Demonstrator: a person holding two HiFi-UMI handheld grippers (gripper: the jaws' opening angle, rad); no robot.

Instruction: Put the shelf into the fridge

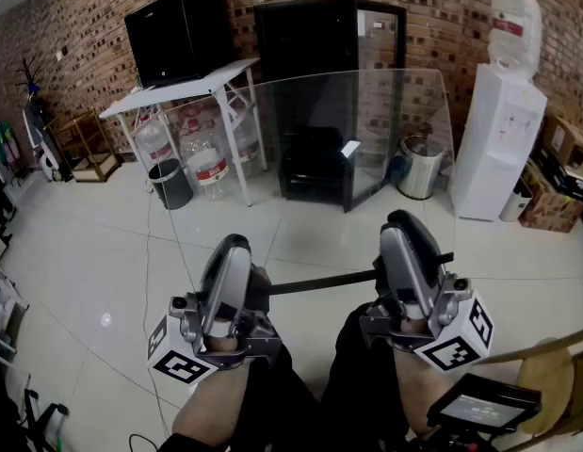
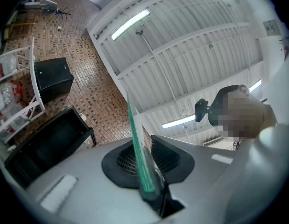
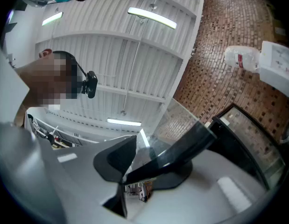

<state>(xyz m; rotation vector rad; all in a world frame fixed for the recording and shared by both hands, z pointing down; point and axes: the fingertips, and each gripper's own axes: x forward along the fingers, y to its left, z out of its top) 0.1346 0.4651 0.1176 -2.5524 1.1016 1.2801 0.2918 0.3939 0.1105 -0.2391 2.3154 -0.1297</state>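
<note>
Left claw (image 1: pixel 237 250) and right claw (image 1: pixel 405 228) both clamped tight on the shelf's (image 1: pixel 404 111) bottom edge, pane upright facing the fridge (image 1: pixel 305 36).

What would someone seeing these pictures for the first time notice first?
A big clear glass shelf is held up in the middle of the head view, with the left gripper and right gripper each clamped on its near edge. Beyond it, against the brick wall, stands a small black fridge with its glass door open. A white water dispenser stands at the right.
</note>
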